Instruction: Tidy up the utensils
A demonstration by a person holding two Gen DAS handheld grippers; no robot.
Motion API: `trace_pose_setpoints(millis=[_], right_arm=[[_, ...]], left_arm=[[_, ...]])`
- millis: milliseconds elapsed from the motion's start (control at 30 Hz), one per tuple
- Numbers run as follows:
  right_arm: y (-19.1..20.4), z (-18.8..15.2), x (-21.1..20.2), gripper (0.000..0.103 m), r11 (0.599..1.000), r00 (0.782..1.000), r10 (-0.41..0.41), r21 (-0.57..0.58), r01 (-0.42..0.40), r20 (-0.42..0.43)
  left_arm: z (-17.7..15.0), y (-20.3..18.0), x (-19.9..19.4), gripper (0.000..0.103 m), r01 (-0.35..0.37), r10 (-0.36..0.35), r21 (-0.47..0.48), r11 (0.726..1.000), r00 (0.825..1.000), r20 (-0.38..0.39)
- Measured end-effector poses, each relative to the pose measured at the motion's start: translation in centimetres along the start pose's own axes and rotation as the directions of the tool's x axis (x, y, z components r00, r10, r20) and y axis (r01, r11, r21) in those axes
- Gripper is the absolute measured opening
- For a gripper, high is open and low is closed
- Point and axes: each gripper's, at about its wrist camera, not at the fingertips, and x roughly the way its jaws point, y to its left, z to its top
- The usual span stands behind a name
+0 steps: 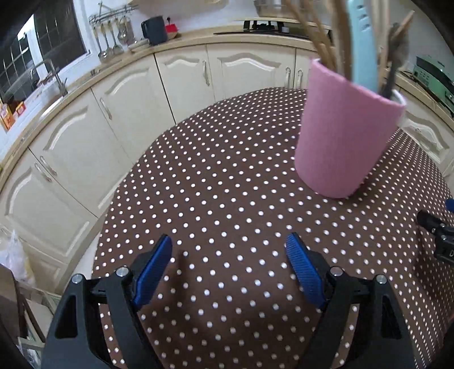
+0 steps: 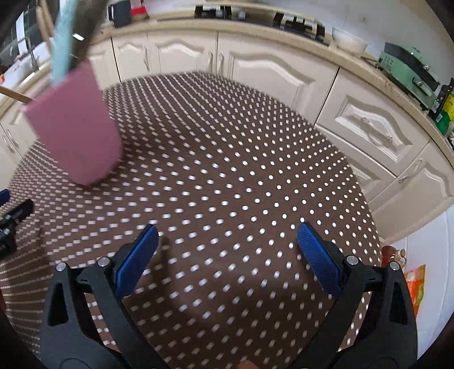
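A pink utensil holder [image 1: 344, 133] stands on the brown polka-dot table [image 1: 227, 204], up and right of my left gripper [image 1: 228, 244]. Wooden utensils [image 1: 317, 34], a light blue one [image 1: 361, 39] and a dark one stick out of its top. The left gripper is open, with only tablecloth between its blue pads [image 1: 154, 269]. In the right wrist view the same pink holder [image 2: 76, 127] stands at the upper left, well away from my right gripper [image 2: 227, 235], which is open and holds nothing. A bit of each gripper shows at the edge of the other's view.
Cream cabinets [image 1: 113, 113] and a counter curve behind the table. On the counter are a sink with tap [image 1: 54, 76], hanging ladles [image 1: 110, 37], a dark toaster-like box [image 1: 154, 29], a hob [image 1: 269, 27] and a green appliance [image 2: 408, 68]. The table's edges drop off left and right.
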Motion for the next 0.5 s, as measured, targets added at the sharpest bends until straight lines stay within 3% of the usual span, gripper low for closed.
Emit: trace_pose_setpoints(millis=[167, 300, 500], right_arm=[[-0.7, 0.5, 1.8, 0.097, 0.999, 0.999, 0.051, 0.02, -0.05, -0.014], [-0.7, 0.4, 2.0, 0.097, 0.998, 0.998, 0.058, 0.011, -0.058, 0.033], [-0.7, 0.6, 2.1, 0.097, 0.998, 0.998, 0.061, 0.013, -0.061, 0.032]], left_arm=[[0.0, 0.9, 2.0, 0.081, 0.02, -0.021, -0.046, 0.999, 1.0, -0.01], [0.1, 1.2, 2.5, 0.084, 0.017, -0.015, -0.064, 0.998, 0.999, 0.029], [0.5, 1.5, 3.0, 0.091, 0.038, -0.036, -0.072, 0.997, 0.999, 0.031]])
